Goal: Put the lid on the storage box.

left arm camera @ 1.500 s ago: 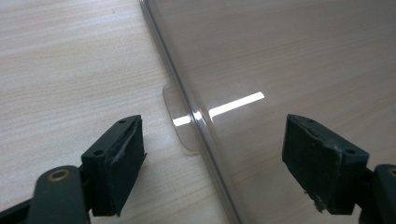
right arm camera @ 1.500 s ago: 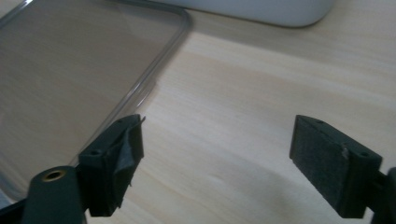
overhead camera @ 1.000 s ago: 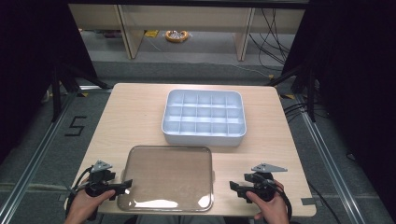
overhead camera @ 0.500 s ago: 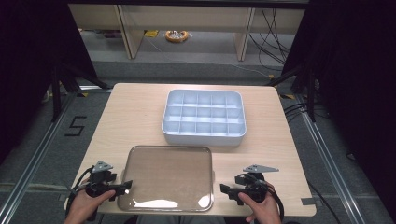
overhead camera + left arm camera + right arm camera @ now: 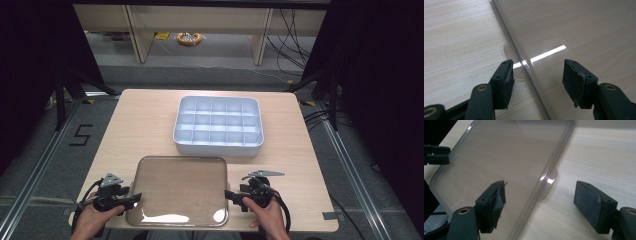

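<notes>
- One clear plastic lid point(image 5: 177, 190), flat with rounded corners and a raised rim, lies on the near part of the pale wood-grain table point(image 5: 135, 125), a small tab on each short side.
- The left gripper point(image 5: 131, 201) straddles the lid's left rim; its jaws have just been closing, but the pads stand apart from the rim, nothing clenched.
- The right gripper point(image 5: 230, 195) has moved in to the lid's right rim since a second ago; its jaws gape astride rim and tab, released.
- Farther off, one white plastic organizer box point(image 5: 218, 125) with many square compartments sits unchanged.
</notes>
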